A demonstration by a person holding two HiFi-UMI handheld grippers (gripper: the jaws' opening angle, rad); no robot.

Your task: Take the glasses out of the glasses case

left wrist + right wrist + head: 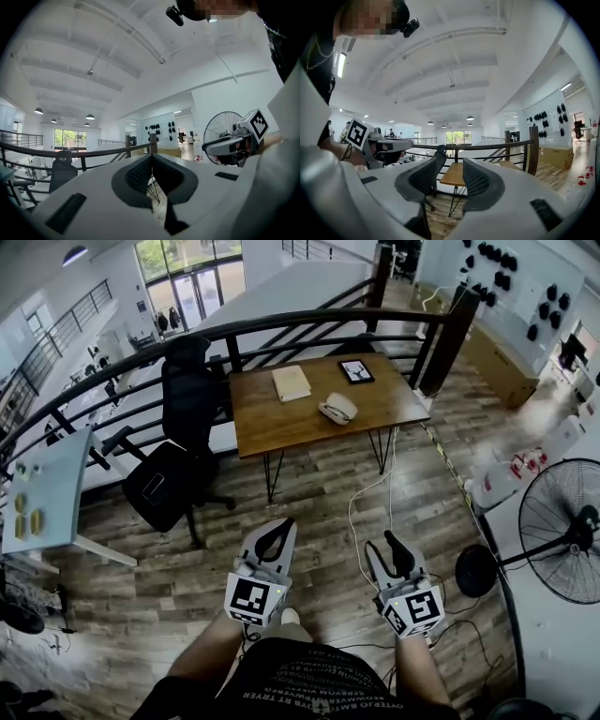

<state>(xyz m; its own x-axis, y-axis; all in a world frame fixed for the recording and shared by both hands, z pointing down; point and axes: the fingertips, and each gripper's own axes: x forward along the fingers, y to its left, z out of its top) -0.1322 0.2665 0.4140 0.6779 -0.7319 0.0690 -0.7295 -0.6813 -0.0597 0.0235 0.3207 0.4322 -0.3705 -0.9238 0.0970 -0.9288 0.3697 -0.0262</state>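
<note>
While the glasses case [337,409] lies on the wooden table [272,427], both grippers hang well short of it.

The case is a pale oval far ahead of the jaws, toward the table's near edge and closer to the right gripper's line than the left's; at this size I cannot tell whether it is open. Just beyond it, farther from the jaws, lie a tan notebook [291,382] and a dark tablet [356,370]. The left gripper [279,524] has its jaws closed tip to tip, with nothing between them. The right gripper [396,545] has its jaws wide apart and empty, and the table's edge shows through the gap. Off to the left of the left jaws stands a black office chair [183,399].
</note>
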